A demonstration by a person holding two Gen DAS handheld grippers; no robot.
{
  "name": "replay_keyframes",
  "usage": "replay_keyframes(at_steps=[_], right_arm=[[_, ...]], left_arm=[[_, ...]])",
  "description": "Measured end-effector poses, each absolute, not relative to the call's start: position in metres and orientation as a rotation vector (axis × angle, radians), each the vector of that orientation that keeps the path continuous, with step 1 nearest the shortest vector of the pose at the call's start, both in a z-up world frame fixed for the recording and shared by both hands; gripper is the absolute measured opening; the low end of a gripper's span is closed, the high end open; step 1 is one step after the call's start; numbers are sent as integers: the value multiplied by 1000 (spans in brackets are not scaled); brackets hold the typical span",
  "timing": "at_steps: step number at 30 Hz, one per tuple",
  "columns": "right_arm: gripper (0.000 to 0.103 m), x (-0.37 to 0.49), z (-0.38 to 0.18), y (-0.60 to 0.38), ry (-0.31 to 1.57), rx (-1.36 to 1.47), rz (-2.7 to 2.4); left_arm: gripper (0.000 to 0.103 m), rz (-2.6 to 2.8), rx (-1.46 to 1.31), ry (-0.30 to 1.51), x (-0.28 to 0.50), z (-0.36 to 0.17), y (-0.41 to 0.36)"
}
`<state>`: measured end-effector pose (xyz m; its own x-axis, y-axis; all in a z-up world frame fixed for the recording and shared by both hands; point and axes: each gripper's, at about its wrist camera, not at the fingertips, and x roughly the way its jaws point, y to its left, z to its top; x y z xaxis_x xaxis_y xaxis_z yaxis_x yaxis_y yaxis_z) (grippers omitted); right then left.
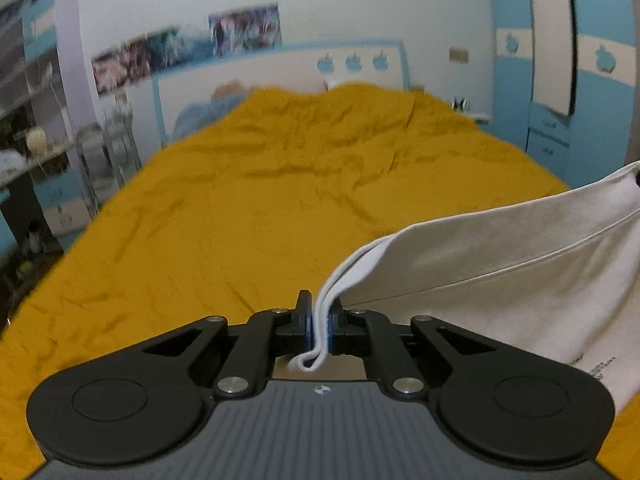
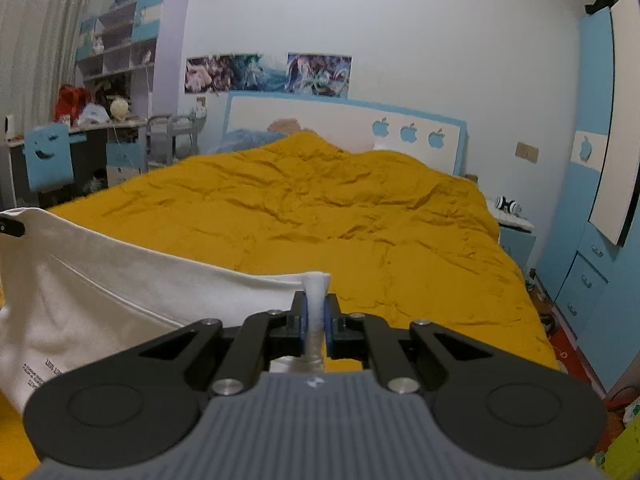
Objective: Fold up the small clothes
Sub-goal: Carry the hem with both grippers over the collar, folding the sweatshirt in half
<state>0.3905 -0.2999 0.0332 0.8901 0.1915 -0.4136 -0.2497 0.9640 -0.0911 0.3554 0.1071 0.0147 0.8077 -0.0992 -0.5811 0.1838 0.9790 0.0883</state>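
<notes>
A white garment (image 1: pixel 500 276) with small printed text hangs stretched in the air above the yellow bedspread (image 1: pixel 248 200). My left gripper (image 1: pixel 319 312) is shut on one ribbed edge of it, the cloth running off to the right. In the right wrist view the same white garment (image 2: pixel 112 292) spreads away to the left, and my right gripper (image 2: pixel 316 304) is shut on its bunched corner. At the far left edge of that view the dark tip of the other gripper (image 2: pixel 12 228) pinches the opposite corner. The garment's lower part hangs out of sight.
The yellow bedspread (image 2: pixel 320 220) covers a wide bed with a white and blue headboard (image 2: pixel 348 128). A blue wardrobe (image 2: pixel 592 216) stands on the right with a nightstand (image 2: pixel 516 232) beside it. A desk, a blue chair (image 2: pixel 48 156) and shelves crowd the left.
</notes>
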Motion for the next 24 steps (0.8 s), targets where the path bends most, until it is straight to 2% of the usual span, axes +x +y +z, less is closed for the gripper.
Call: replay_keyframes(at_steps=[10, 16, 20, 23, 24], right_arm=[[2, 521, -84, -280, 603, -140, 201], [2, 570, -145, -279, 699, -91, 161], [2, 583, -170, -281, 733, -65, 149], [3, 586, -181, -281, 737, -54, 145], [3, 587, -182, -281, 737, -46, 144]], left_arm=[[8, -139, 75, 808, 427, -81, 118], [27, -120, 2, 886, 454, -117, 132], [51, -129, -128, 874, 455, -119, 156], [53, -143, -275, 854, 452, -116, 181], [47, -153, -323, 856, 451, -116, 189]])
